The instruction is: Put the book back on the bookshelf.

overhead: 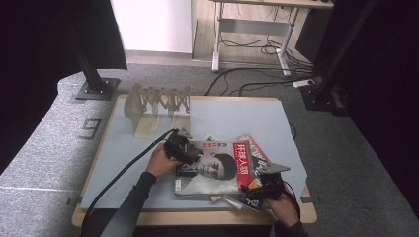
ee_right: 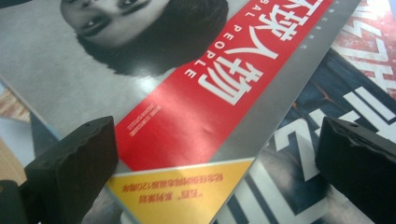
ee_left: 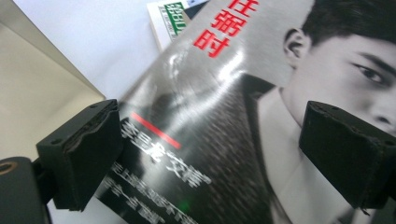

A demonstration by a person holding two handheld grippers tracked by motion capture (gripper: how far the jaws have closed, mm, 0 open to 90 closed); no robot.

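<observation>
- At the table's far left, a pale beige folding accordion-style rack (overhead: 157, 106) stands upright on the light grey tabletop (overhead: 237, 118), apart from the stack of magazines.
- The left gripper (overhead: 182, 148) hovers over the top-left corner of the glossy grey-and-red magazine with a portrait cover (overhead: 212, 168); in the left gripper view its black jaws stand wide apart, the cover (ee_left: 224, 121) between them, nothing clamped.
- That magazine lies flat on top of a loose, fanned pile at the near centre of the table, a red-and-white magazine (overhead: 254, 145) and a dark one with large white lettering (ee_right: 299, 154) showing beneath it.
- The right gripper (overhead: 264, 185) sits at the cover's lower right corner (ee_right: 187, 186), jaws likewise spread, holding nothing.
- Judging by the sheen, the cover is slick, thin and floppy, and light; a single corner pinch would likely let it sag or slide.
- The spine edge or two opposite corners look the safer hold, with the jaws slipped under only the top copy.
</observation>
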